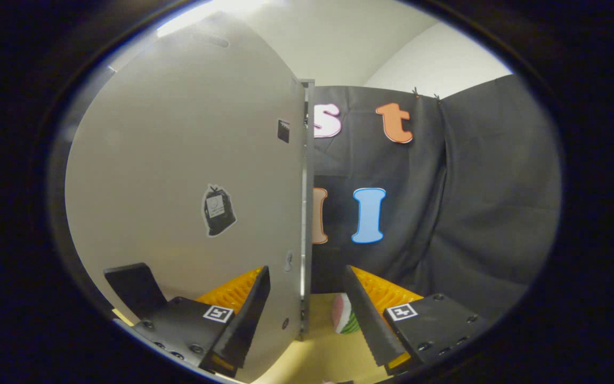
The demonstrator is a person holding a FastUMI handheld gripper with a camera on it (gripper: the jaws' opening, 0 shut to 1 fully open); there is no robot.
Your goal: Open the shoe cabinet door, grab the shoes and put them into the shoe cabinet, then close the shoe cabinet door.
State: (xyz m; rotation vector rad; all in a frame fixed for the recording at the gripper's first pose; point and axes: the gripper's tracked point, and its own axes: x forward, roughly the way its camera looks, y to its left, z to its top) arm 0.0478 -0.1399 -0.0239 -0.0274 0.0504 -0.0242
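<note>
Pale yellow tabletop (pixel 328 352) runs along the bottom of the frame, under the tongs (pixel 307 314) and away toward the booth's dark cloth wall (pixel 472 213). Nearest the camera, the tongs stand fairly wide, their two fingers straddling the free edge of the shoe cabinet door (pixel 190 176): the left finger lies against or just in front of the door's face, the right finger sits apart from it on the far side of the edge. Whether the left one actually presses on the panel cannot be told, and nothing is clamped between them.

Just past the right finger, low and centre, a small round thing with red, white and green bands (pixel 345 316) rests on the tabletop; what it is cannot be made out. The door fills the left half of the frame, a flat light panel seen at an angle, with a dark sticker (pixel 218 210) at mid-height and small dark marks near its edge.

The step in hand looks like swinging the door, either opening or closing; the frame alone does not settle which. To do it well, keep the edge centred between the fingers, push along the door's arc rather than straight ahead, and move slowly so the thin panel does not slip out.

The cabinet's inside is hidden behind the door, so its contents cannot be judged. The shoes cannot be located from here.
</note>
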